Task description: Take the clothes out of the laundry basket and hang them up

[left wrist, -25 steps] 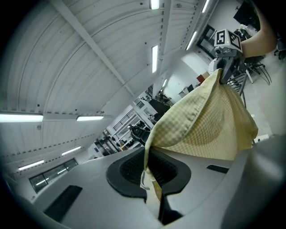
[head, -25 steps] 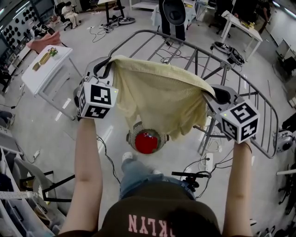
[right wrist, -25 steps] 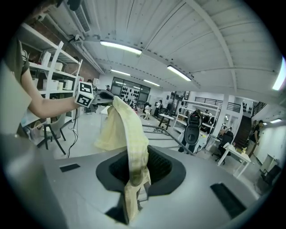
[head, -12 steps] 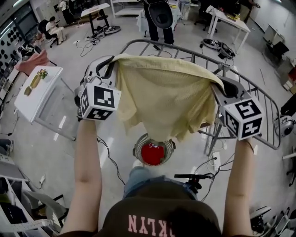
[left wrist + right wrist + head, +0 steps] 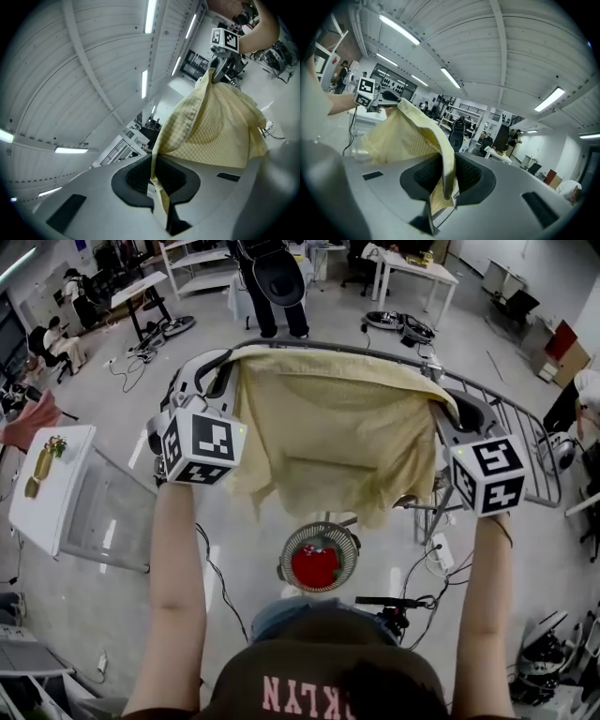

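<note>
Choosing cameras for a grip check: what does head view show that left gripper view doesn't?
Head only: basket holding a red item, white table. Left gripper view only: left gripper jaws shut on the edge of the cloth, ceiling lights. Both: cloth stretched across to the right gripper.

The pale yellow cloth garment [image 5: 337, 437] was finely checked; the silvery round wire basket [image 5: 352, 546] held a bright red cloth [image 5: 315, 565].
</note>
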The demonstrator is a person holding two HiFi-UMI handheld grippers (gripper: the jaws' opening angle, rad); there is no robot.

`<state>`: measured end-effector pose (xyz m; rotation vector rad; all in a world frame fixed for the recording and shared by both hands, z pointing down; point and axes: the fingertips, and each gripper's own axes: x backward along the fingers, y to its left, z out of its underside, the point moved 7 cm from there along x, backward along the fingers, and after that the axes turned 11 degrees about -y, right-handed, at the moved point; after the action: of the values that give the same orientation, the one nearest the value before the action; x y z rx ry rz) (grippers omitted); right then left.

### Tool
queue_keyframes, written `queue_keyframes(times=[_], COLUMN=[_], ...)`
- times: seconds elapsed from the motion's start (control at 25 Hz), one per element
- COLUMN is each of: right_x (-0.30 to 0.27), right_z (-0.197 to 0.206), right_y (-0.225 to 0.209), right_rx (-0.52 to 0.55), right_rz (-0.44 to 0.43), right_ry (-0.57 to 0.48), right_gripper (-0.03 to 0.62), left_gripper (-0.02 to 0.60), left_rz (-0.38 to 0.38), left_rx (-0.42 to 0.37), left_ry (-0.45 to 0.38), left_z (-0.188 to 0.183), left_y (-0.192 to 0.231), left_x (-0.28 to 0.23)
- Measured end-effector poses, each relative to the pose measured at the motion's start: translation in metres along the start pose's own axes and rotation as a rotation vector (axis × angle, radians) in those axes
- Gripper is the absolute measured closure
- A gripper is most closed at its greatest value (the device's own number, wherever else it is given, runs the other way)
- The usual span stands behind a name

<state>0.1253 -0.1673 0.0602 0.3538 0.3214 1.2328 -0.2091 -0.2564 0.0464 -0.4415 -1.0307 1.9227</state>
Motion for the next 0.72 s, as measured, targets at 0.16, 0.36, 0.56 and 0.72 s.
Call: queue_keyframes(times=[0.16,0.36,0.56,0.72], right_x=[-0.009,-0.016,-0.011,-0.015], right_z=[-0.005,-0.019,-0.034,-0.040], right_y=[0.007,0.018,0.019,0.017], right_rx=[0.017,-0.008,0.032,0.044], right_rz=[0.105,0.237,0.335,0.350], right_ry=[0.006,0.053,0.085,0.117], right_gripper=[0.520,0.520,0.520,0.520], left_gripper=[0.561,0.561,0.561,0.561], left_rz=[0.041,0.112,0.157,0.158], left_rx=[-0.009,-0.035,-0.043,-0.042], left_ry=[-0.054,-0.112,-0.181,-0.202], left_z=[0.015,0.028,0.025,0.024], left_y=[0.009,0.022,0.034,0.040], left_x=[-0.015,-0.022,-0.031,-0.039])
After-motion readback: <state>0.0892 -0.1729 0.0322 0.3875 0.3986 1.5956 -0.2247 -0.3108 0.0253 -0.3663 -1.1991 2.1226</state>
